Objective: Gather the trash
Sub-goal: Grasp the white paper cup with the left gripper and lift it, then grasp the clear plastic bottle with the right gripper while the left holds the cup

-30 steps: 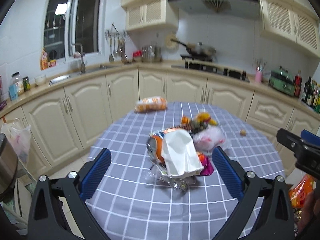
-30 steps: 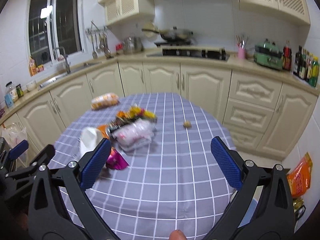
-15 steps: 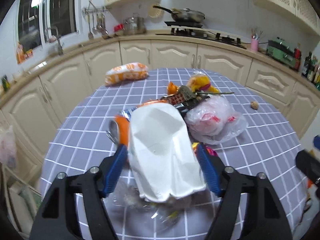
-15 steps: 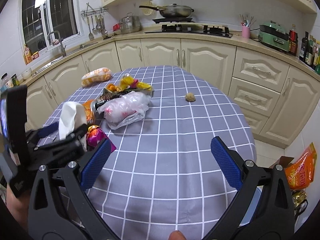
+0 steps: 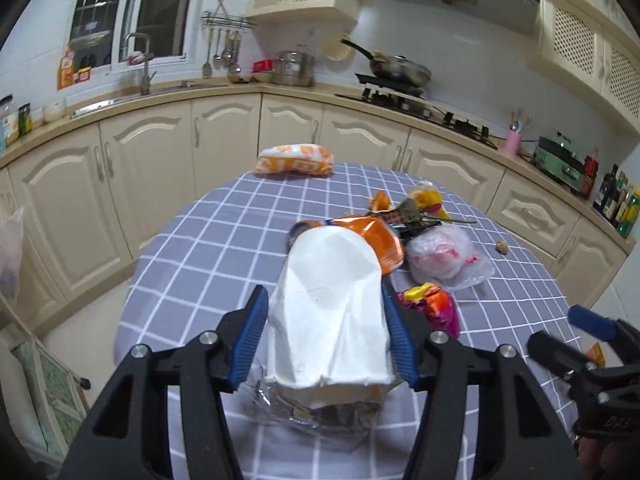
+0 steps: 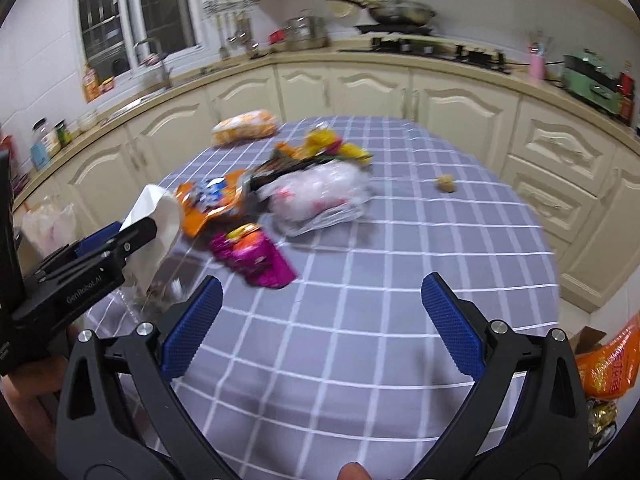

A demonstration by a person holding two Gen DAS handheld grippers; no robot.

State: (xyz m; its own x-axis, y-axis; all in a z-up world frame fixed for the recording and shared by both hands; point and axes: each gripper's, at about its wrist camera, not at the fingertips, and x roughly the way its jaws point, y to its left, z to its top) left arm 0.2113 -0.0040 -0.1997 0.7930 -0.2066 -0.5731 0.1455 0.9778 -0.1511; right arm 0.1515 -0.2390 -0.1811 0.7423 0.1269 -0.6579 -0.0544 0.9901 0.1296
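Observation:
My left gripper (image 5: 326, 336) is shut on a crumpled white paper bag (image 5: 332, 312), held tilted just above the checked tablecloth (image 5: 208, 256); the bag also shows in the right wrist view (image 6: 154, 232). A clear wrapper (image 5: 316, 416) lies under the bag. Beyond it lie an orange snack bag (image 5: 372, 236), a pink wrapper (image 5: 432, 308), a clear plastic bag (image 5: 444, 256) and peels (image 5: 424, 204). My right gripper (image 6: 320, 320) is open and empty above the table's near side, right of the pink wrapper (image 6: 256, 256).
An orange-white bread bag (image 5: 296, 160) lies at the table's far edge. A small brown lump (image 6: 446, 183) sits alone at the right. Cream cabinets (image 6: 460, 108) ring the table. An orange package (image 6: 608, 364) lies on the floor at right.
My left gripper has closed on the white bag and lifted it slightly. My right gripper has swung left towards the trash pile, with motion blur.

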